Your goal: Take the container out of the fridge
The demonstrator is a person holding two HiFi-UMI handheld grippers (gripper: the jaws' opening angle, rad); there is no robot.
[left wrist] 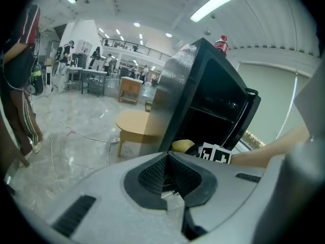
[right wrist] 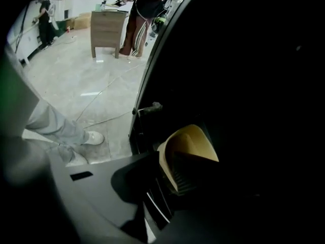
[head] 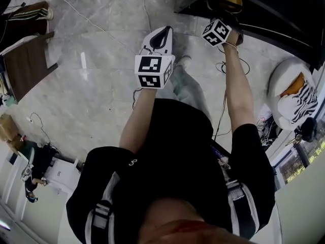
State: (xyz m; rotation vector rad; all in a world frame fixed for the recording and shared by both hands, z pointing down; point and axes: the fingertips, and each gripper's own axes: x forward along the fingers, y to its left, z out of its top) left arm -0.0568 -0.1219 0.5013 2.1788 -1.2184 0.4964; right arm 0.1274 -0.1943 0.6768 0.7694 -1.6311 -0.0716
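1. The floor (head: pixel 101 85) is pale grey stone and takes most of the head view. Thin cables lie across it.
2. The fridge (left wrist: pixel 203 100) is black and tall, and its inside is very dark. In the head view it stands at the top right corner.
3. The person (head: pixel 177 151) wears a black shirt and holds both arms forward. The right arm reaches to the fridge.
4. A round wooden table (left wrist: pixel 133 125) stands just beside the fridge, on its left in the left gripper view.
5. A wooden cabinet (right wrist: pixel 107 32) stands well apart on the floor. Another person (right wrist: pixel 147 4) stands beside it.
6. The left gripper (left wrist: pixel 167 161) is in the air in front of the fridge, to the left of the right gripper. Its jaws are pressed together and nothing is between them.
7. The right gripper (right wrist: pixel 163 169) is inside the dark opening of the fridge. Its jaws are clenched on the wall of the container: one pad is inside it and the other pad is outside, against its left side.
8. The container (right wrist: pixel 190 139) is yellow and open at the top. It is inside the fridge, low in the opening and near the front edge.
9. A bottle (left wrist: pixel 221 43) with a red cap stands on top of the fridge.
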